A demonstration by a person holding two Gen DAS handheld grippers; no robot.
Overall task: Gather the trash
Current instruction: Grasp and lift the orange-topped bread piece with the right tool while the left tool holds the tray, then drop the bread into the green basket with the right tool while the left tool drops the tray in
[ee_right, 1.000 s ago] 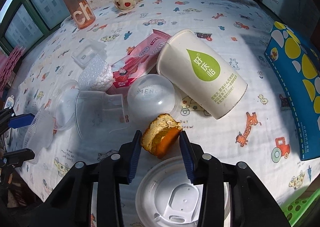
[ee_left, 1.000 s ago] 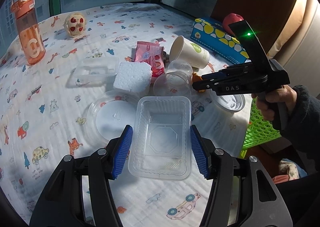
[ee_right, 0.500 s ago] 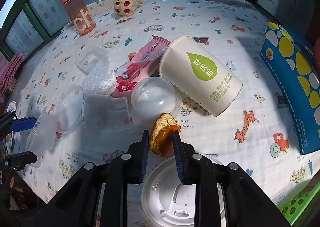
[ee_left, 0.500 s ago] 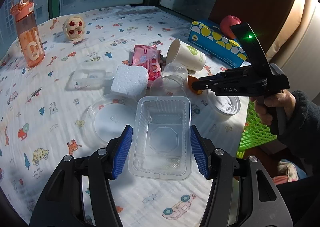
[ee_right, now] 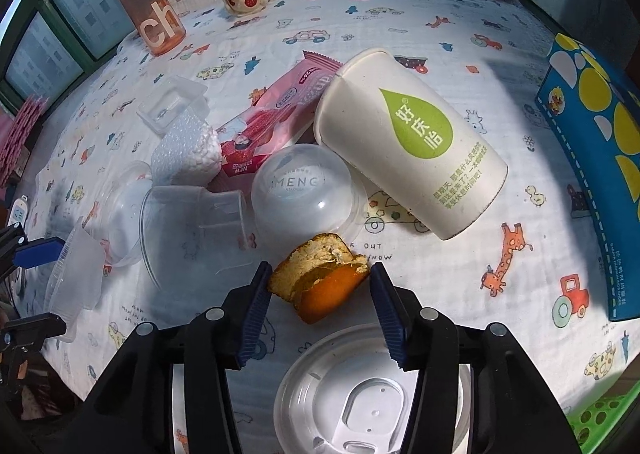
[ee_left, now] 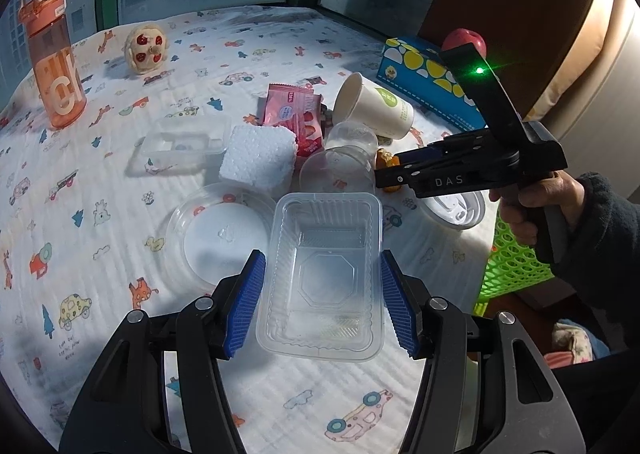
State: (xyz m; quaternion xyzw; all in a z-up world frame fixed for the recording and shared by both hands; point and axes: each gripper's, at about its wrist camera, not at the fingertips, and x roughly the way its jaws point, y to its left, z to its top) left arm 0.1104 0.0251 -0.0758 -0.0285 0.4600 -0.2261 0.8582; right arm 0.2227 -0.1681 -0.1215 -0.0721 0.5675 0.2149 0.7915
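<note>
**Two tools, two pieces of trash, neither gripped yet**

While the left wrist view looks down on the patterned bench [ee_left: 120, 334], the left tool [ee_left: 322, 304] stands spread, its blue pads either side of a clear plastic tray [ee_left: 324, 274] that lies upright on the cloth. Both pads show a narrow gap to the tray's walls, so nothing is pinched yet. Thin plastic like this probably buckles under a hard squeeze, so closing slowly across the short sides, low enough to catch the rim, looks the safest way. A round clear lid [ee_left: 222, 232] lies just beside the left pad and should be kept out of the closing path. Off the bench's right edge sits a green basket [ee_left: 516, 266], the likely place for the trash. The right tool [ee_left: 394, 174] is seen from the side, reaching in near a paper cup [ee_left: 374, 106] lying on its side.

From the right wrist view, the right tool [ee_right: 320, 294] is also spread, bracketing a piece of orange peel [ee_right: 320, 280]. The left pad looks to be touching or just beside the peel; the right pad stands apart from it. Centring the peel before closing would probably stop it swinging out. A clear dome lid [ee_right: 304, 190] lies just beyond the peel and a white cup lid [ee_right: 368, 394] sits beneath the tool, so a level, short closing stroke should avoid both.
</note>
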